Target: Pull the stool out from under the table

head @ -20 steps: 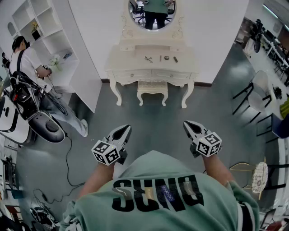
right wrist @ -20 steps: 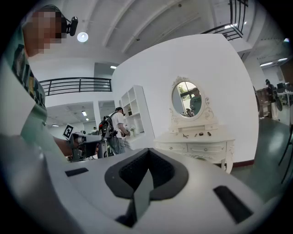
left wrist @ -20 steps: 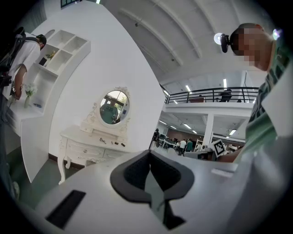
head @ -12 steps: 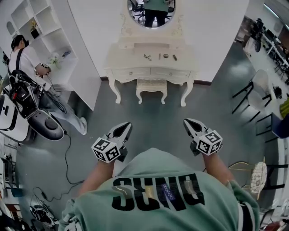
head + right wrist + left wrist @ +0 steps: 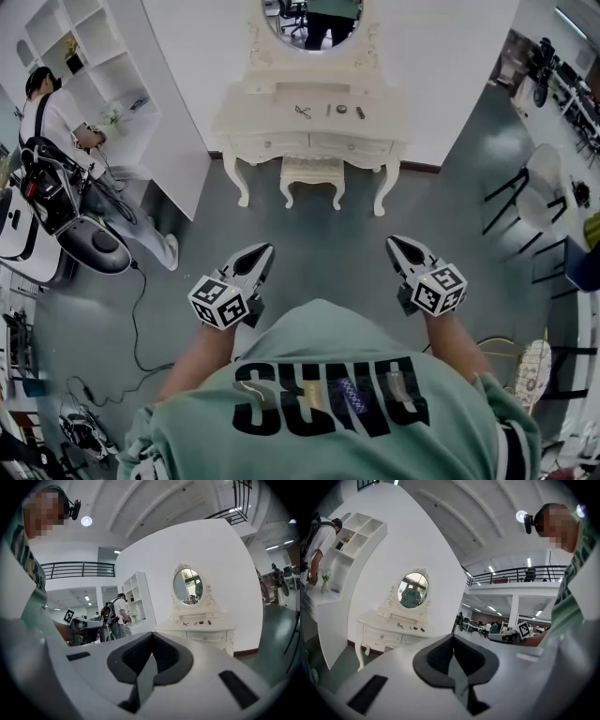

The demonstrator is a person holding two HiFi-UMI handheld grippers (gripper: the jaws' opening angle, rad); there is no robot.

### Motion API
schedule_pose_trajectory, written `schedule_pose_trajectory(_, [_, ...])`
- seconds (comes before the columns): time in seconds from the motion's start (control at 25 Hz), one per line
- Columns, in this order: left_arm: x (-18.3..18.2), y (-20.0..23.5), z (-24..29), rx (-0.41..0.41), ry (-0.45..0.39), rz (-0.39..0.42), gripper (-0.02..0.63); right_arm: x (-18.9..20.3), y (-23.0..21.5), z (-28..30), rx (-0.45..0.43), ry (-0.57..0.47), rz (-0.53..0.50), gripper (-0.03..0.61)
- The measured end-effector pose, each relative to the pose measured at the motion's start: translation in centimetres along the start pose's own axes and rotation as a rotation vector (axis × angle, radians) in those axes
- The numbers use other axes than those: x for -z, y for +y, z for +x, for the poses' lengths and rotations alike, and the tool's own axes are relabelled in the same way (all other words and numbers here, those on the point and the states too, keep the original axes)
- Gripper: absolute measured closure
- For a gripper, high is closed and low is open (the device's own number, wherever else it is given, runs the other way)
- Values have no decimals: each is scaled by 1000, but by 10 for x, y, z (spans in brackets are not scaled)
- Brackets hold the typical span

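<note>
The left gripper (image 5: 260,252) was fully closed with nothing between its jaws. Ahead, well apart from both grippers, the stool (image 5: 312,170) stood tucked under the white dressing table (image 5: 267,120). The right gripper (image 5: 396,244) was likewise closed and empty.

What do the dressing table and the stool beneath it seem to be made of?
Dressing table: probably painted wood, cream and matt, judging by its curved legs and drawer fronts.
Stool: likely the same cream-painted wood. Its top may be padded, but it is too small to tell.
</note>
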State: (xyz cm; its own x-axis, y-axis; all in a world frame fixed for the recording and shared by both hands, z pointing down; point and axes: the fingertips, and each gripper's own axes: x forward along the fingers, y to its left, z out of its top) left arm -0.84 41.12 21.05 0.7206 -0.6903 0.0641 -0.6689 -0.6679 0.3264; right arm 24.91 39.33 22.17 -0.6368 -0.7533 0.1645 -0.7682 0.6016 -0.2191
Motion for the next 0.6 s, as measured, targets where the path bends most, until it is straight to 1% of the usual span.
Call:
schedule_pose_trajectory(0.2, [8,-20,18,-7,5,2,603,2,-21,-13,-19,1,-8,584])
schedule_pose_trajectory(0.32, [12,-24,22,-19,17,0,603,4,-31,-12,-28,4,-2,584])
schedule_pose_trajectory(0.44, [12,-13,23,-32,32,-6,603,7,-35,-1,-31,11,16,584])
schedule_pose_trajectory(0.6, [11,19,31,-35,27,-21,603,11,-40,29,-37,19,12,584])
